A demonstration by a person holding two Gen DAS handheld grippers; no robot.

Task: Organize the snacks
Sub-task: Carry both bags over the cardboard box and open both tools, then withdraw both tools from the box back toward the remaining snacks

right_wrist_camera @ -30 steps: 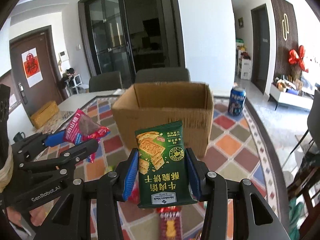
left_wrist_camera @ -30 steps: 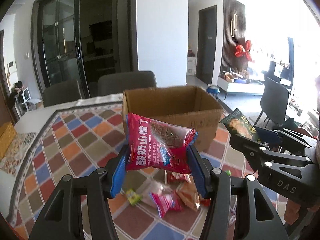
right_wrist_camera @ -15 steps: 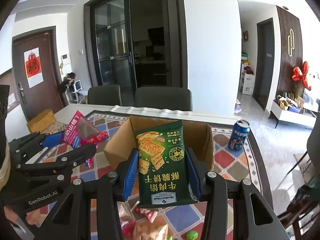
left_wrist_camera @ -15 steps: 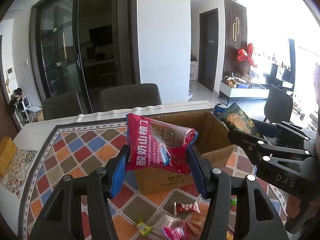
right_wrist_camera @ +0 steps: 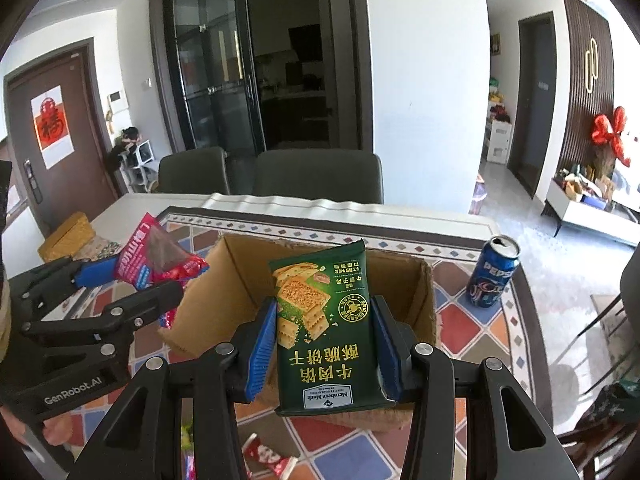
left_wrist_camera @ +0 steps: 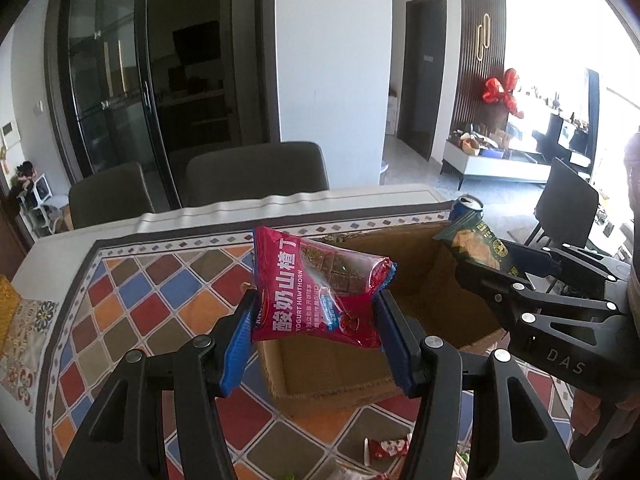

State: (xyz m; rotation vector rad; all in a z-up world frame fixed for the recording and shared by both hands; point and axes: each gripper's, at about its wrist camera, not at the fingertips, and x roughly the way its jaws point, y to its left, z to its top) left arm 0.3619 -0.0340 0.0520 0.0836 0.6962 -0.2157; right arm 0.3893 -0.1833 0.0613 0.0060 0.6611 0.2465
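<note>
Snacks held in both grippers above the open cardboard box (right_wrist_camera: 224,292).

Left gripper (left_wrist_camera: 316,332): jaws clamped on the red hawthorn packet (left_wrist_camera: 316,288), blue pads pressed on its two sides, packet tilted and raised over the near left part of the box. Seen also from the right wrist view at the left, over the left wall of the box.

Right gripper (right_wrist_camera: 324,344): jaws clamped on the green cracker packet (right_wrist_camera: 324,320), packet upright between the blue pads, printed text upside down, top edge over the inside of the box. In the left wrist view, same packet at the right, over the far right corner of the box.

Box standing on the tabletop (left_wrist_camera: 160,288), on a cloth with coloured diamond squares; inside bare as far as visible, though much of the floor hidden behind the packets.

Blue Pepsi can (right_wrist_camera: 494,272) upright on the tabletop, just right of the box, apart from it.

Small loose snacks (right_wrist_camera: 268,456) lying on the tabletop near the camera, in front of the box, partly hidden by the gripper bodies; one red and white wrapper clear, others too hidden to name.

Yellow woven box (right_wrist_camera: 66,236) at the far left of the tabletop. Two grey chairs (right_wrist_camera: 316,176) behind the far edge.
</note>
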